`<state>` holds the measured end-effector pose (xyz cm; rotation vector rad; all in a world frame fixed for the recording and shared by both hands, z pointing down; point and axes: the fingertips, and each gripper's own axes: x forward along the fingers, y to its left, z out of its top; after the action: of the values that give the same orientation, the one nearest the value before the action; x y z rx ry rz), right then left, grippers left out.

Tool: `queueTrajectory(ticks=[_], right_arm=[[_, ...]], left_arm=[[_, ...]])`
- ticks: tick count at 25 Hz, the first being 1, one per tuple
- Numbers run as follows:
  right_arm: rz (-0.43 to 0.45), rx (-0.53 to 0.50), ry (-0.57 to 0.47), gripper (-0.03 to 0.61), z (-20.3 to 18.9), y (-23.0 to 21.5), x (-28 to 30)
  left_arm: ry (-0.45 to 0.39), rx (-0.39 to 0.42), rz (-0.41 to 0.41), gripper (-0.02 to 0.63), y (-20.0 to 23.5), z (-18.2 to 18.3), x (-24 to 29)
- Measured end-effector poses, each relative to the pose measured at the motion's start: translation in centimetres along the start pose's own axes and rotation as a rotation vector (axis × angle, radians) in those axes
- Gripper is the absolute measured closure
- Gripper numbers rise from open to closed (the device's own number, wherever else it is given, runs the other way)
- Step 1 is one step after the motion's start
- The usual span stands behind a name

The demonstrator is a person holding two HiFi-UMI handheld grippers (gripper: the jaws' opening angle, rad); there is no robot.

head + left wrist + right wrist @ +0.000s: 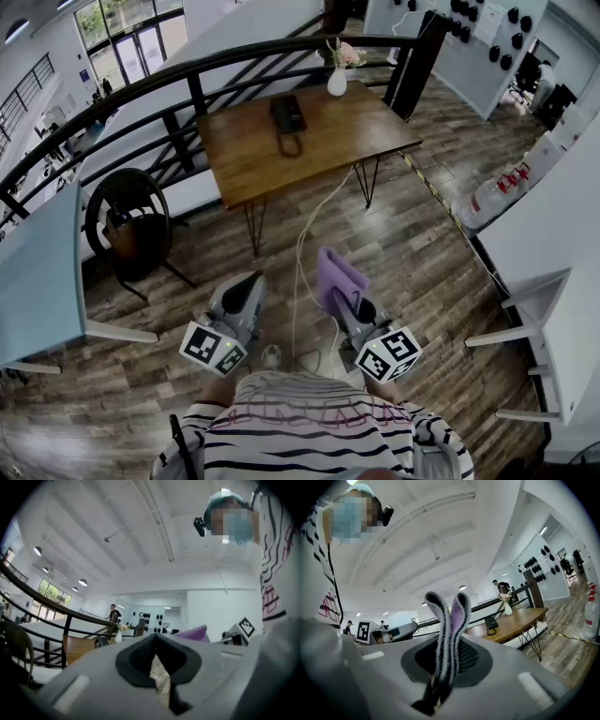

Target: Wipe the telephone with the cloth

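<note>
The right gripper (343,298) is clamped on the folded purple cloth (336,272). The left gripper (248,284) is drawn to a narrow slit and holds nothing. The telephone (288,120) lies mid-top on the wooden table (352,127), well apart from both grippers, with open floor (412,246) between.

The telephone (288,117) lies on the table (361,131), the vase (337,82) behind it. The chair (136,239) stands left of the table. The cloth (337,275) sits in the right gripper (337,294), well before the table.
</note>
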<state>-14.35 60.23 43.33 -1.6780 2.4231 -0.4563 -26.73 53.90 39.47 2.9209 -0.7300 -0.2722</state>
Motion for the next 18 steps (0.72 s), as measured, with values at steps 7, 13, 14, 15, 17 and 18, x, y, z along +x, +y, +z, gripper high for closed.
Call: queueTrajectory(ticks=[7, 13, 14, 15, 17, 18], right_arm=[[-0.093, 0.035, -0.024, 0.541, -0.2, -0.4, 6.7], [-0.172, 0.037, -0.066, 0.541, 0.5, -1.3, 10.4], [-0.177, 0.031, -0.073, 0.541, 0.7, -1.7, 11.0], [-0.183, 0.024, -0.073, 0.541, 0.8, -2.1, 11.4], [-0.202, 0.02, -0.059, 0.541, 0.9, -3.1, 12.0], [-0.21, 0.024, -0.054, 0.541, 1.0, -3.8, 12.3]], left_arm=[[0.037, -0.011, -0.049, 0.612, 7.2, 0.4, 0.0], [0.091, 0.03, -0.116, 0.612, 12.0, 0.1, 1.1], [0.094, 0.034, -0.12, 0.612, 12.7, 0.0, 1.5], [0.098, 0.032, -0.121, 0.612, 13.4, -0.3, 1.9], [0.107, 0.017, -0.124, 0.612, 14.1, -0.9, 2.6], [0.112, 0.01, -0.128, 0.612, 14.2, -1.2, 3.0]])
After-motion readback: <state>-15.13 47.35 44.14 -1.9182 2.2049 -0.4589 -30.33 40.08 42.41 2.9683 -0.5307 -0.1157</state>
